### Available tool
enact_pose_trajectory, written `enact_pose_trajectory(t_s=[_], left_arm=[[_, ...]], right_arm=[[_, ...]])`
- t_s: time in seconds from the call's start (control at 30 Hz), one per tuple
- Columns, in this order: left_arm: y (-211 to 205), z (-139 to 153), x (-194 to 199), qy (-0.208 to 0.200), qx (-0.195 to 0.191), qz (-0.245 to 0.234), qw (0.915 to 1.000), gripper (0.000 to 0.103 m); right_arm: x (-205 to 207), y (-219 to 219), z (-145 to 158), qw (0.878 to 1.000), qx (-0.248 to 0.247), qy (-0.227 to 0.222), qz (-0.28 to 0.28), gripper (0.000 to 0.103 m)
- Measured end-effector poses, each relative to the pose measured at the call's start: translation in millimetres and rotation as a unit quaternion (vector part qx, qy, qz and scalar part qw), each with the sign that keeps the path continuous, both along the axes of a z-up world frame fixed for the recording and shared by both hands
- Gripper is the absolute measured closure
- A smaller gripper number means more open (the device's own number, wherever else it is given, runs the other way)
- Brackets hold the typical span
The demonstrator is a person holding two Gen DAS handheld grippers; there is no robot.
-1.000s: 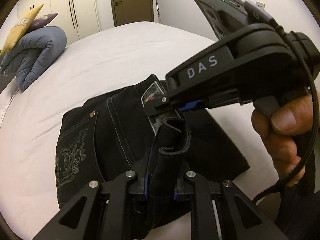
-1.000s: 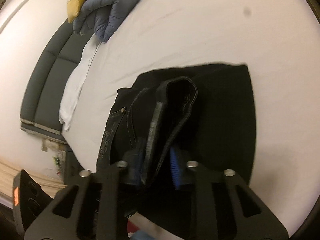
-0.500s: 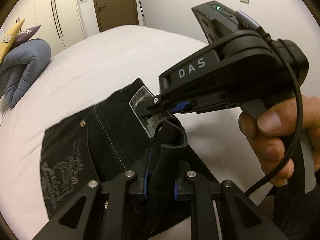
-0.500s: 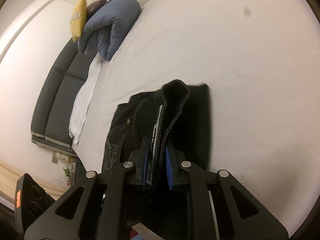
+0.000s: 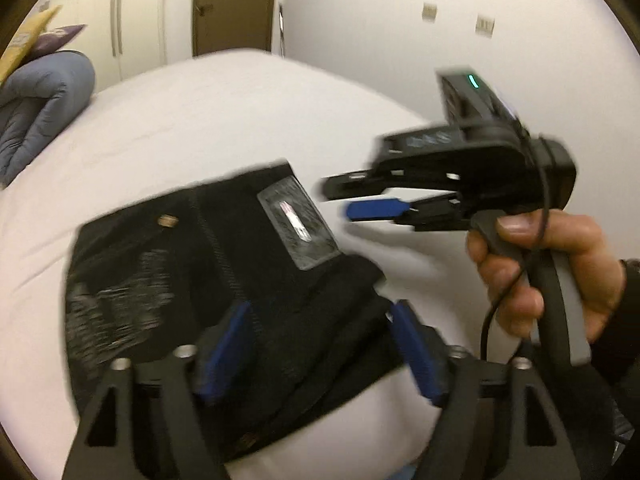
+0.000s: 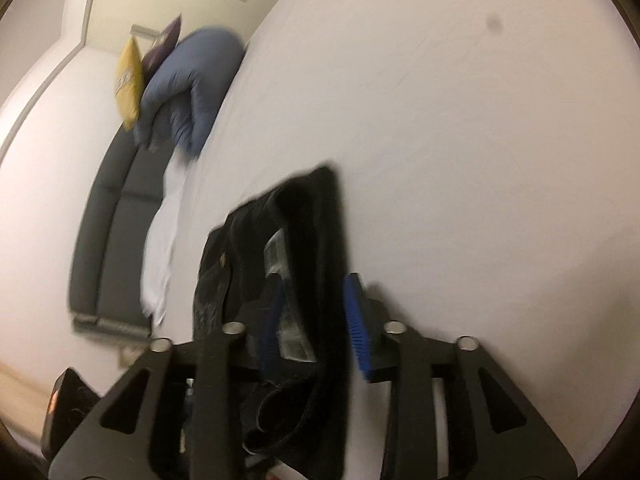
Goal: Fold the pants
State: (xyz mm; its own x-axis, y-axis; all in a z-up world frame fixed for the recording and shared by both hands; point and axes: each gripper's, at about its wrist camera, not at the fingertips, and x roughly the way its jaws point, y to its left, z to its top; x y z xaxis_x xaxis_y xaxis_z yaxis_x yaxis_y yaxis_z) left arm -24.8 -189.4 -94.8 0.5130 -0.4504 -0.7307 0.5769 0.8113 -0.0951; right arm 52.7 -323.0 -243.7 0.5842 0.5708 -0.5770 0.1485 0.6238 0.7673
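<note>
Both my grippers have let go of the waistband since half a second ago. Left gripper (image 5: 320, 344): blue pads spread wide, straddling the folded black pants (image 5: 224, 280) without pinching them. Right gripper (image 5: 340, 200): fingers parted, just beside the patch label (image 5: 298, 228), clear of the cloth. Pants lie on the white bed (image 5: 224, 120); frames blurred. Blue duvet (image 6: 188, 88) well apart.

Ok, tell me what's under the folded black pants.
The black pants lie on the white bed sheet, which shows on every side of them. Both grippers, left and right, are open above them. The sheet directly beneath them is covered.
</note>
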Motion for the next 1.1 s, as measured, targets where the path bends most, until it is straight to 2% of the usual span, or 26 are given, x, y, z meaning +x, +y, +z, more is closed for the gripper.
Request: enact_pose_trajectory(t_s=[0.07,0.13,0.2,0.27,0.33,0.37,0.4,0.43,0.5,0.6,0.63,0.73,0.8,0.87,0.93,0.97,1.07,1.1], left_arm=[[25,9,-1,0.0,-0.014,0.018,0.9997,0.022],[51,13,7,0.008,-0.032,0.047,0.9983,0.022],[74,7,24,0.019,-0.034,0.082,0.9959,0.023],[93,-4,36,0.038,-0.036,0.103,0.9933,0.028],[95,-14,41,0.054,-0.025,0.107,0.9924,0.028],[94,-22,41,0.068,-0.013,0.107,0.9919,0.032],[97,-30,43,0.079,-0.011,0.109,0.9908,0.036],[100,-30,43,0.079,-0.015,0.111,0.9906,0.036],[105,-20,46,0.076,-0.029,0.11,0.9906,0.036],[113,3,70,0.047,-0.04,0.119,0.991,0.037],[116,7,83,0.041,-0.038,0.122,0.9909,0.039],[120,13,124,0.029,-0.02,0.127,0.9913,0.049],[118,-3,153,0.055,-0.003,0.126,0.9904,0.066],[116,-21,162,0.08,0.021,0.122,0.9892,0.067],[113,-24,154,0.065,0.042,0.12,0.9897,0.068],[110,-21,144,0.053,0.058,0.121,0.9896,0.068],[110,-21,109,0.046,0.065,0.106,0.9912,0.068],[108,-23,92,0.033,0.08,0.099,0.9914,0.069]], right_arm=[[-10,-3,17,1.0,0.013,-0.028,-0.001,0.066],[-15,12,36,0.998,0.013,-0.056,0.027,0.066],[-13,39,44,0.996,-0.007,-0.062,0.069,0.066],[-9,64,39,0.993,-0.031,-0.05,0.102,0.068],[-6,86,13,0.989,-0.078,0.004,0.123,0.068],[-6,92,0,0.986,-0.108,0.022,0.128,0.074],[-11,98,-6,0.983,-0.131,0.007,0.131,0.075],[-21,102,-3,0.979,-0.151,-0.029,0.131,0.075],[-30,107,0,0.973,-0.182,-0.046,0.134,0.075],[-31,102,-1,0.978,-0.161,-0.041,0.125,0.076],[-29,98,-3,0.98,-0.153,-0.034,0.12,0.08],[-26,103,-3,0.979,-0.163,-0.028,0.122,0.081],[-21,110,0,0.976,-0.179,-0.027,0.122,0.081],[-21,111,-1,0.977,-0.179,-0.023,0.116,0.081],[-20,109,-2,0.978,-0.175,-0.021,0.111,0.081],[-22,111,-1,0.978,-0.176,-0.021,0.11,0.081],[-21,114,-2,0.976,-0.186,-0.022,0.112,0.081],[-20,116,-1,0.975,-0.19,-0.022,0.113,0.081]])
